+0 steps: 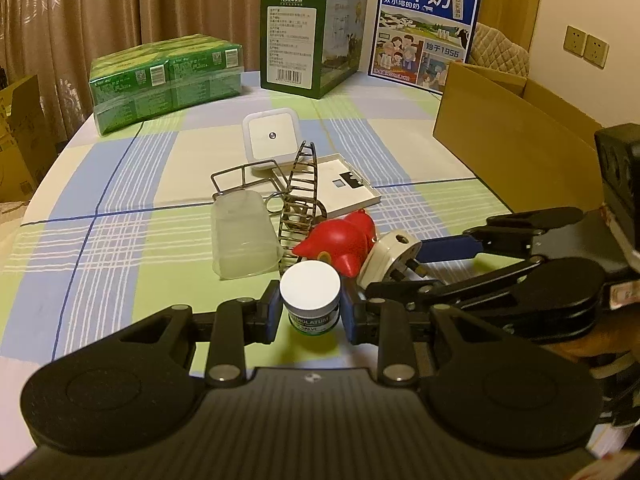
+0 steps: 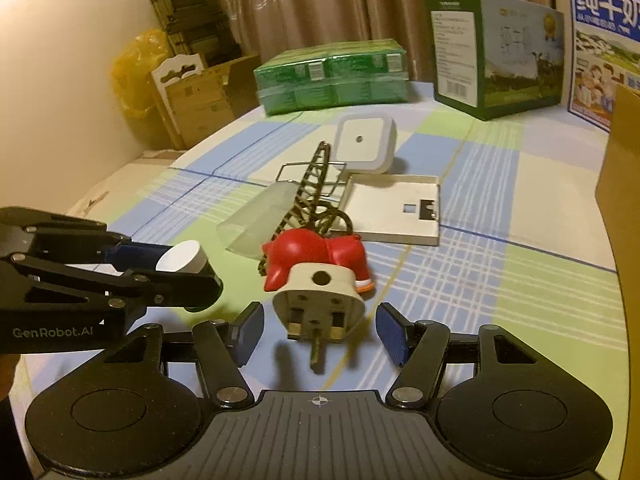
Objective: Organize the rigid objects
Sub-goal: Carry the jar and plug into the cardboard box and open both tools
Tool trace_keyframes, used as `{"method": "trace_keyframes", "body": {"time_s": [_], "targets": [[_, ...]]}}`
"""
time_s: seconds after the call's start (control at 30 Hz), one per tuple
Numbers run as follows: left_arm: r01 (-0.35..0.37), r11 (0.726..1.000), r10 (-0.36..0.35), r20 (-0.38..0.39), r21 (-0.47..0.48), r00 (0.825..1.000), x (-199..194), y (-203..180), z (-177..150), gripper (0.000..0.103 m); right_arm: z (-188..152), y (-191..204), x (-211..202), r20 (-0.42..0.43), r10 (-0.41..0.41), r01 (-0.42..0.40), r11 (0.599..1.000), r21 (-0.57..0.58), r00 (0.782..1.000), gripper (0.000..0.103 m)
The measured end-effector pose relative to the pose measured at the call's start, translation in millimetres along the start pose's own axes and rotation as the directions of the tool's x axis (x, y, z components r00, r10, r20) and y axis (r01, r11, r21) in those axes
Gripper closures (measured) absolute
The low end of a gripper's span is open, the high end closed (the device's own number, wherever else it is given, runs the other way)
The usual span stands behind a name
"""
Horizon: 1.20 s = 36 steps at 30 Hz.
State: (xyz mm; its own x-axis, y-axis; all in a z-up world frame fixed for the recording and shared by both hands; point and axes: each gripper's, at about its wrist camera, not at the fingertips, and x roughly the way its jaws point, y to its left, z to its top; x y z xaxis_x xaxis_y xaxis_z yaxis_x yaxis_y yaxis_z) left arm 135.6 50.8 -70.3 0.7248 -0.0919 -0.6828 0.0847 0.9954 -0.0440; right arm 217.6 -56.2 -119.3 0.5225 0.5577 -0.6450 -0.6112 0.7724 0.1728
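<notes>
Left wrist view: the left gripper (image 1: 309, 312) has its jaws clamped on a white-lidded jar (image 1: 310, 296), near the red toy (image 1: 340, 240) on the bench (image 1: 120, 208).

Right wrist view: the right gripper (image 2: 320, 330) has its jaws apart around a white plug (image 2: 318, 304), not touching it.

The table wears a matt woven cloth (image 1: 120, 208) in checks. The salve jar (image 1: 310, 300) looks like smooth plastic with a matt white lid. The red toy (image 1: 340, 240) is glossy plastic, the plug adapter (image 2: 316, 300) dull cream plastic. The wire rack (image 1: 298, 196) is tarnished metal. The clear container (image 1: 244, 236) is frosted plastic. Near the cloth's right edge stands a matt cardboard box (image 1: 500, 152).
</notes>
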Motion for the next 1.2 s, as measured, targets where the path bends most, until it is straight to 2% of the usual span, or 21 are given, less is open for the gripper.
{"method": "trace_keyframes", "body": {"time_s": [0.17, 0.37, 0.83, 1.0, 1.2], "targets": [[-0.002, 1.0, 0.002, -0.001, -0.002, 1.0, 0, 0, 0, 0.077, 0, 4, 5, 0.008, 0.003, -0.003, 1.0, -0.003, 1.0, 0.044], [0.007, 1.0, -0.007, -0.003, 0.004, 1.0, 0, -1, 0, 0.077, 1, 2, 4, 0.022, -0.035, 0.035, 0.999, -0.001, 0.999, 0.057], [0.006, 1.0, -0.006, 0.002, 0.023, 1.0, -2, -6, 3, 0.077, 9, -3, -14, 0.061, -0.122, 0.123, 0.992, 0.001, 0.991, 0.057], [0.017, 0.999, -0.017, 0.0, 0.047, 1.0, -6, -16, 8, 0.077, 13, -5, -39, 0.068, -0.123, 0.121, 0.992, 0.029, 0.99, 0.058], [0.047, 0.992, -0.056, 0.069, 0.115, 0.996, -32, -50, 31, 0.077, 18, -10, -97, 0.091, -0.171, 0.165, 0.984, 0.072, 0.981, 0.058]]}}
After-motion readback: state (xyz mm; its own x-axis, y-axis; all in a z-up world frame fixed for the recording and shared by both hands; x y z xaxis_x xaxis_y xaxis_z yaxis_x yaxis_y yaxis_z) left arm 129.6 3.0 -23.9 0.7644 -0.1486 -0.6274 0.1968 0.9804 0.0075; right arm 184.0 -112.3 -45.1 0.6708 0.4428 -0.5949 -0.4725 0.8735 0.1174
